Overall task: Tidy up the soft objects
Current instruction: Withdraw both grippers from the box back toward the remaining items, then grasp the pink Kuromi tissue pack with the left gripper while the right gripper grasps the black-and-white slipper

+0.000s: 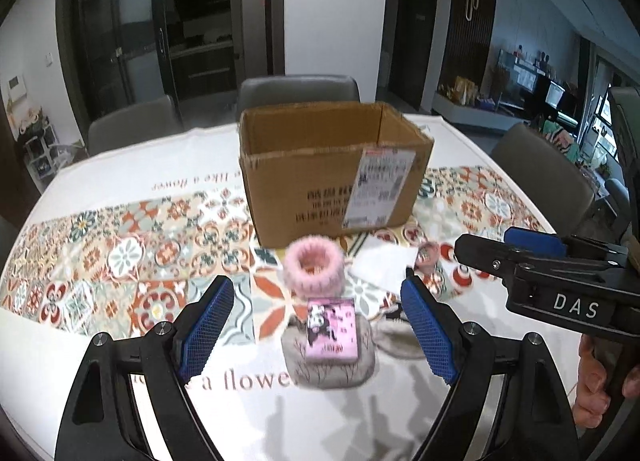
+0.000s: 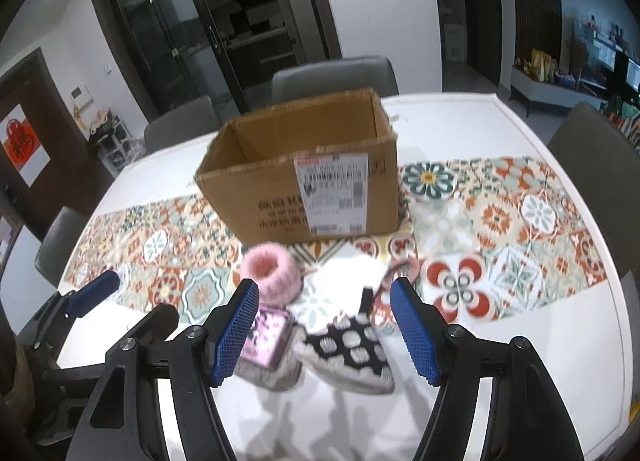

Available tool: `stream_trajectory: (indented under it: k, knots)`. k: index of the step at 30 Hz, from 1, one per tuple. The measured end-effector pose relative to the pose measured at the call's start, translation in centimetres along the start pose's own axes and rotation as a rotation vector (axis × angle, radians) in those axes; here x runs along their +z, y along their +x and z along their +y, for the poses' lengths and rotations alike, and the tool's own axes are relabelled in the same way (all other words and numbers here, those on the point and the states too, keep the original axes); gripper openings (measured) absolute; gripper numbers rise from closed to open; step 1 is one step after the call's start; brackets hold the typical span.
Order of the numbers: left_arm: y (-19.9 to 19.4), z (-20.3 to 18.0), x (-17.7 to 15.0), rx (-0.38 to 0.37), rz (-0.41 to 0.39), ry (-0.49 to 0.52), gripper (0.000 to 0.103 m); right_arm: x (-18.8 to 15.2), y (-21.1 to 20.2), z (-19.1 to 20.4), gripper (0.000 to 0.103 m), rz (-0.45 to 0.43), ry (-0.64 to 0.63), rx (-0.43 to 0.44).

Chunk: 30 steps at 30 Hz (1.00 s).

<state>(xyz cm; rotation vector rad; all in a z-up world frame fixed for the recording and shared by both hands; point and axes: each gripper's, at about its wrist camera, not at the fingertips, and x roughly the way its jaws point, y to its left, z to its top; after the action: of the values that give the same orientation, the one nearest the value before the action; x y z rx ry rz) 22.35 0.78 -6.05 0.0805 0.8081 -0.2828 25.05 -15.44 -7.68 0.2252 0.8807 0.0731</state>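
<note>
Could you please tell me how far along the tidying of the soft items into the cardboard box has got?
Nothing looks done yet: what shows of the open brown cardboard box is empty. Nothing is in hand; the left gripper and right gripper are both open above the pile. Left to do: the fluffy pink ring-shaped scrunchie, the pink printed packet, the grey fabric piece beneath it and the black-and-white patterned cloth.

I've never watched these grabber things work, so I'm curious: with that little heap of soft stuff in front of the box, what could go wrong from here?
The pink packet lies on top of a grey sock, so closing the left gripper there may lift both or let the packet slide off. The right gripper, also open, hovers close beside it over the spotted sock; the two could bump. The cardboard box looks light and might shift if nudged.
</note>
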Motion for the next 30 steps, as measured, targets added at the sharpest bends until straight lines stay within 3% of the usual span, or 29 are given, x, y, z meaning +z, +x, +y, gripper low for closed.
stream_trajectory:
  k: [30]
  knots:
    - [6.7,-0.5,-5.7,-0.016,0.276,0.019,0.085,-7.0,6.9,-2.2,0.069,0.368,0.027,-0.066]
